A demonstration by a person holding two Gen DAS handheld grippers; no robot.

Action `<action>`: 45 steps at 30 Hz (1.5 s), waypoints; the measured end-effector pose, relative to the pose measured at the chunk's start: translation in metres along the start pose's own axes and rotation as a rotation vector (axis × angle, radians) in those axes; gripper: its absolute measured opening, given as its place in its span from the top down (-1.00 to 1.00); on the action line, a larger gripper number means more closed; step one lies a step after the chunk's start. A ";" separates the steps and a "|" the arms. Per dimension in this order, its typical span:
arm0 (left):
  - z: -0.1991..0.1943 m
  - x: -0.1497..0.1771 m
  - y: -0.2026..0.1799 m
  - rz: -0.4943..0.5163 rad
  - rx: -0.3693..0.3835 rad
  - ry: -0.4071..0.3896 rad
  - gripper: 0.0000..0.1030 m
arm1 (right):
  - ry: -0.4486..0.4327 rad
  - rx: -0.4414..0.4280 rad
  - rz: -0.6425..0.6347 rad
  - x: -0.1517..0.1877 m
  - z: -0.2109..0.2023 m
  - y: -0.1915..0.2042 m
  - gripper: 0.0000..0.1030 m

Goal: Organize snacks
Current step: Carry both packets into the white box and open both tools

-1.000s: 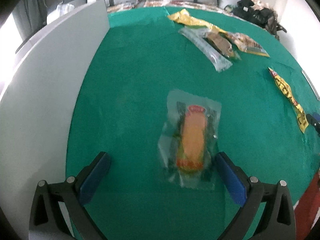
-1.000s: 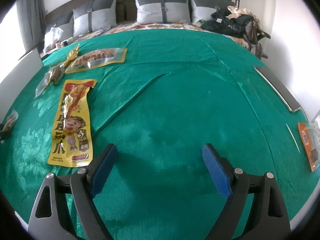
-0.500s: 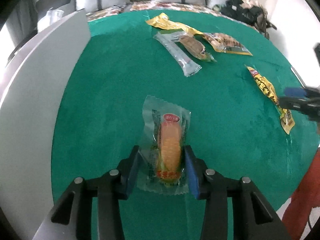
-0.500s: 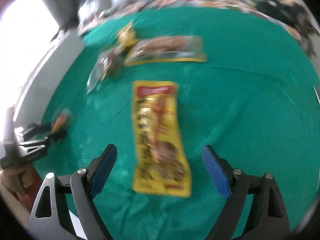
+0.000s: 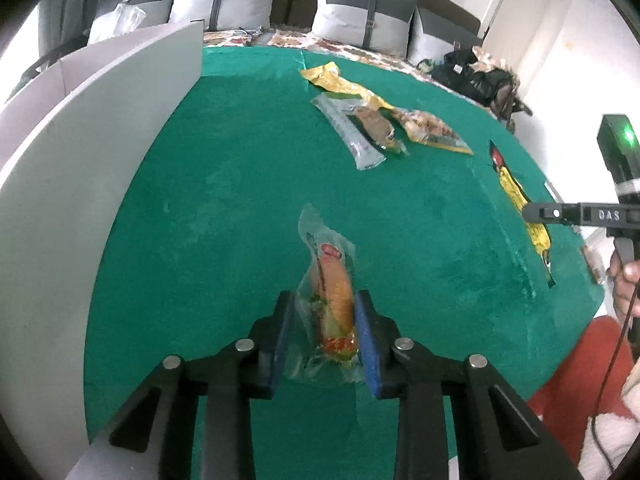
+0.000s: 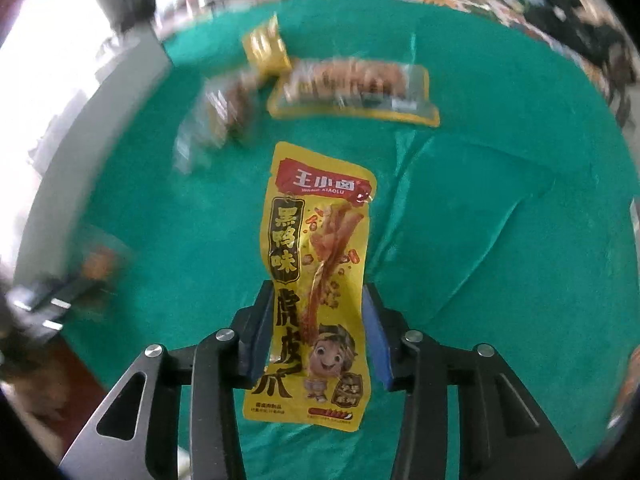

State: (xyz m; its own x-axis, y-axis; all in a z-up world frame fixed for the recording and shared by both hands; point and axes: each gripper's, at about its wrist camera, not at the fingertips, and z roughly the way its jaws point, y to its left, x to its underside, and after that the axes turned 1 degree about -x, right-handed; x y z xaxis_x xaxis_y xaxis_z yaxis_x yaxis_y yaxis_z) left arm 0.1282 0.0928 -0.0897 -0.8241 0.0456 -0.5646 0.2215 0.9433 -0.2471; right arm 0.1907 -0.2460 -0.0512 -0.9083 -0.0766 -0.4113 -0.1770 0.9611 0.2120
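Green bed (image 5: 240,200): your left gripper (image 5: 325,340) has just closed on the soft corn packet (image 5: 332,304), your right gripper (image 6: 318,340) on the thin, slippery yellow packet (image 6: 316,280), so hold their middles.

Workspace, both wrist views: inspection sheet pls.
Surface: green cloth, creased on one side.
Job's things: clear corn-snack pack in left tool; yellow chicken-feet pouch in right tool; three more packs lie farther back, overlapping.
Clutter: dark bags heaped by the pillows.
Grippers: both tools have just been closing, and each now pinches its pack.
Cables: thin black lead by the person's hand.
Surroundings: grey board along the cloth's edge, pillows, white wall.
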 end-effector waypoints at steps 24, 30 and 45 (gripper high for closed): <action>0.045 -0.018 -0.057 0.129 -0.194 0.089 0.35 | -0.062 -0.139 -0.029 0.010 -0.006 0.062 0.11; 0.014 -0.014 -0.023 -0.038 -0.013 0.029 0.59 | -0.090 -0.135 -0.040 0.010 -0.021 0.065 0.11; -0.123 -0.061 0.061 -0.258 0.104 -0.242 0.61 | -0.108 -0.200 -0.141 -0.062 -0.014 0.165 0.11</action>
State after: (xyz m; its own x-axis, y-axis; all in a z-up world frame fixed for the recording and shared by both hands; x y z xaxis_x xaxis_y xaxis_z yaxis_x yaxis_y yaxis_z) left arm 0.1280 0.1879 0.0267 -0.7152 -0.2800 -0.6404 0.0845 0.8749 -0.4769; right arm 0.2123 -0.0866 0.0216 -0.8254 -0.1669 -0.5393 -0.3800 0.8708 0.3121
